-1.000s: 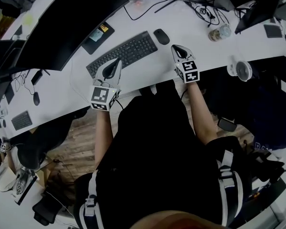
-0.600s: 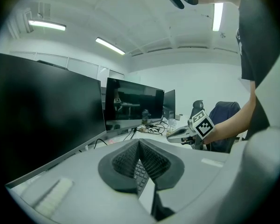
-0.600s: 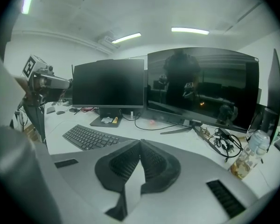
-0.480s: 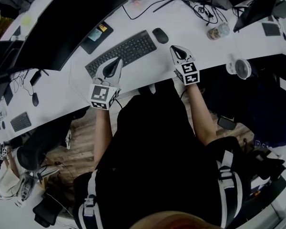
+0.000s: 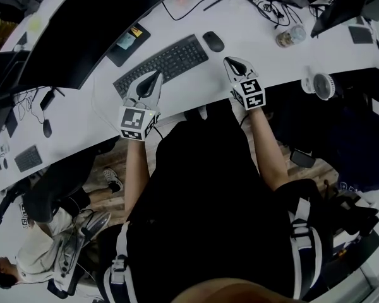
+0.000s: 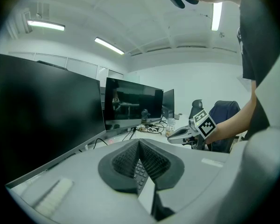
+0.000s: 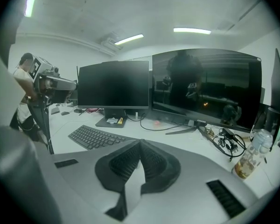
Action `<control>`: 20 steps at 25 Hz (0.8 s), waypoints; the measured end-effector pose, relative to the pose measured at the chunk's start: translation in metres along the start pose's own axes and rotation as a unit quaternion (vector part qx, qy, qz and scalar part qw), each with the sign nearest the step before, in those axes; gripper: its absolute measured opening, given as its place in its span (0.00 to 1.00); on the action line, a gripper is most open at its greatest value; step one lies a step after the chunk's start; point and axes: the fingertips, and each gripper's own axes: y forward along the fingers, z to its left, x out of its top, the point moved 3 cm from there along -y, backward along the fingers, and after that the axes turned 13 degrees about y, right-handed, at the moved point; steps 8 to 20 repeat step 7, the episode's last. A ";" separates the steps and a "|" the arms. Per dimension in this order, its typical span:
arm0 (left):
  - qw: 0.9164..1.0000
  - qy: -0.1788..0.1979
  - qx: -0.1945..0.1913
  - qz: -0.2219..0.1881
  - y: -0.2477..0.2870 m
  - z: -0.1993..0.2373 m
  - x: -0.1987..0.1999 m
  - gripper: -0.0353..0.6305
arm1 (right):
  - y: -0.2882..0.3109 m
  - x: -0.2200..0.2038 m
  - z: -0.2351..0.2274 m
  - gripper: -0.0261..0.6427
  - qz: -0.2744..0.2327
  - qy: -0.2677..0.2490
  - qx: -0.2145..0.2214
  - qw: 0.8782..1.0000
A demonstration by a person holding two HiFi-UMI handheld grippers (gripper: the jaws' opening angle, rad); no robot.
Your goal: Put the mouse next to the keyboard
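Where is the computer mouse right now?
In the head view, the mouse lies on the desk just off the right end of the keyboard, a little beyond the right gripper.

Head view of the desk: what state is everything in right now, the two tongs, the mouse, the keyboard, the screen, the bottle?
Left tongs: shut, empty.
Right tongs: shut, empty.
Mouse: lying on the desk just off the keyboard's right end, not touched by either tongs.
Keyboard: flat on the desk, nothing on it.
Monitor: screen dark.
Bottle: upright.
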 end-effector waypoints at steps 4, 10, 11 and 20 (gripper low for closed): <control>1.000 -0.001 0.001 -0.002 -0.001 -0.002 0.001 0.05 | -0.001 -0.002 0.003 0.04 0.006 0.002 0.003 1.000; 1.000 0.000 0.001 -0.002 -0.001 -0.004 0.001 0.05 | -0.002 -0.002 0.004 0.04 0.010 0.003 0.004 1.000; 1.000 0.000 0.001 -0.002 -0.001 -0.004 0.001 0.05 | -0.002 -0.002 0.004 0.04 0.010 0.003 0.004 1.000; 1.000 0.000 0.001 -0.002 -0.001 -0.004 0.001 0.05 | -0.002 -0.002 0.004 0.04 0.010 0.003 0.004 1.000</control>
